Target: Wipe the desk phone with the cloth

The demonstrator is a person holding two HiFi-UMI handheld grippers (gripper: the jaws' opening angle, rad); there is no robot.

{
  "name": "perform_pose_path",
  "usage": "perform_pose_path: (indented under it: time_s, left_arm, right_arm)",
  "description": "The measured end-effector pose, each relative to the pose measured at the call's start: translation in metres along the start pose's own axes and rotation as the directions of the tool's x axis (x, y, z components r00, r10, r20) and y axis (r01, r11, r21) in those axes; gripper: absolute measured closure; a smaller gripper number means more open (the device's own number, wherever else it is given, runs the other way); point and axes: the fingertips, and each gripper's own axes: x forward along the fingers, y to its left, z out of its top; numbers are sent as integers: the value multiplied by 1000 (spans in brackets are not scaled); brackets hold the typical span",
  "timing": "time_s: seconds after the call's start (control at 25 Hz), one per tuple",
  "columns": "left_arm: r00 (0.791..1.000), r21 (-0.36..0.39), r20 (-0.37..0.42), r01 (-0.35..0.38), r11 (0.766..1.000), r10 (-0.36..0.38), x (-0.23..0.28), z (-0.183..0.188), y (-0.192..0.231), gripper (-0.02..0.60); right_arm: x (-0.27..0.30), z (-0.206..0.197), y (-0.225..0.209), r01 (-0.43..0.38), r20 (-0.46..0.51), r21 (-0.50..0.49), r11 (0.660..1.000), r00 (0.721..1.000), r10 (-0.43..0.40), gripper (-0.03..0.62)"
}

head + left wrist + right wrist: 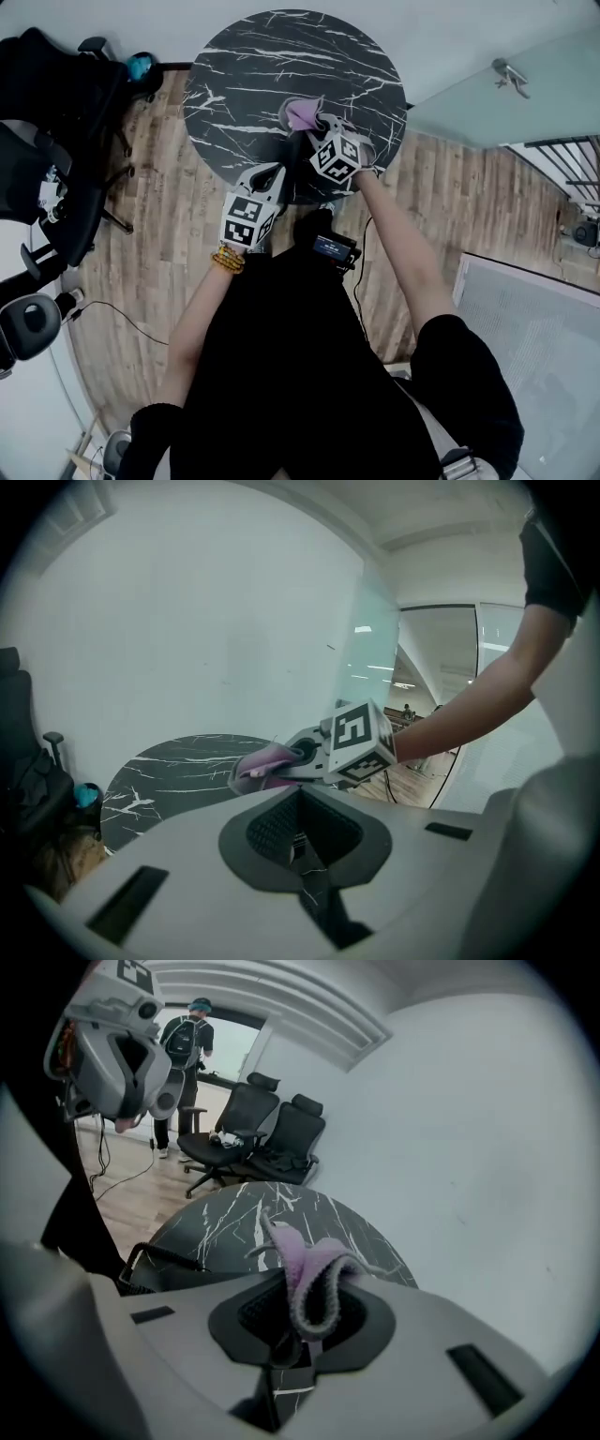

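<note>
The cloth (pixel 314 1279), pale purple, is pinched between the jaws of the right gripper (pixel 314 127) and held over the near part of the round black marbled worktop (pixel 244 75). The desk phone (pixel 178 1277), dark and with a coiled cord, is seen at the worktop's near edge beside the cloth; contact between them cannot be told. The jaws of the left gripper (pixel 272 178) are pressed together on nothing, close by.
</note>
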Motion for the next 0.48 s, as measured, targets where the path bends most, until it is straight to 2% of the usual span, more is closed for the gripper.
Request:
perform_pose_path:
  time_s: [0.08,0.2,0.32,0.48]
  left_arm:
    - [1000,2,-1,7,1000,-7,3,3,-4,568]
    - [1000,26,7,18,1000,-18,6,6,-12,568]
    - [1000,53,12,5,999,-5,8,7,-15,569]
    - [1000,53,26,-11,999,10,10,14,-12,569]
  right_arm:
    - [11,-5,4,-19,-22,-14,1000,1000,19,539]
    - [26,-14,16,-78,-56,16,997,995,79,539]
    - [36,-25,30,-124,-88,78,989,988,131,539]
    - [43,-34,40,-135,-102,193,972,982,157,539]
